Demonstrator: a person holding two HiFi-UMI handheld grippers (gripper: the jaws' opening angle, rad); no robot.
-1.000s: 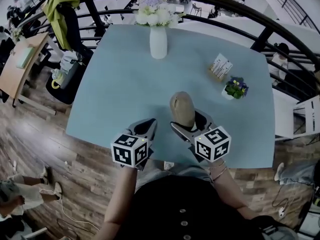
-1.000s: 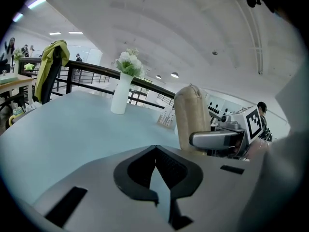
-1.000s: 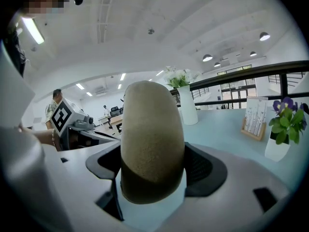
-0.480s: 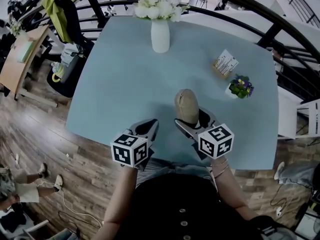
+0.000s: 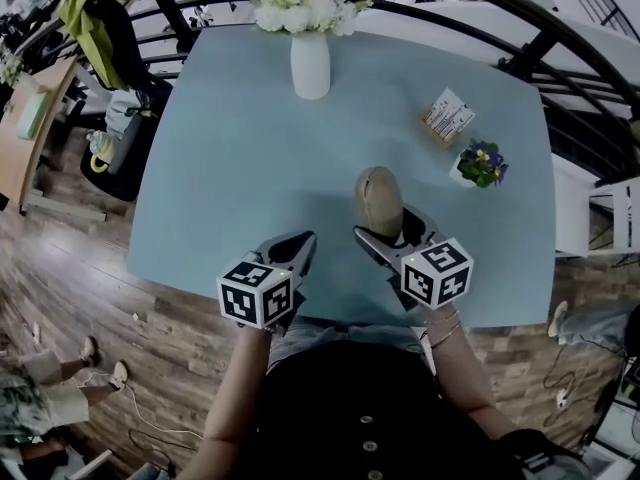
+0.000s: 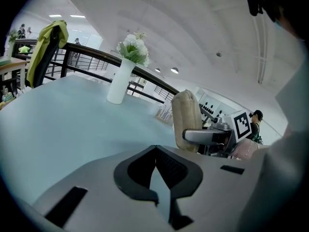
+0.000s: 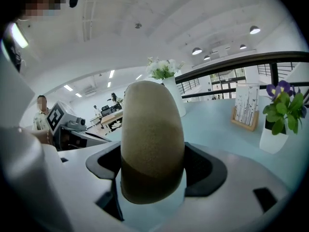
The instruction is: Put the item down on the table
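Pale blue counter by a railing, white vase at its far side; the tan item stands upright well nearer the person than the vase and slightly right of it, clamped low down in the right tongs. Over the last second it has barely shifted against the vase and the grip has not loosened, so the put-down looks unfinished, and I cannot tell whether its base touches the counter yet. Left tongs are closed together on nothing, nearer than the vase and beside the item.
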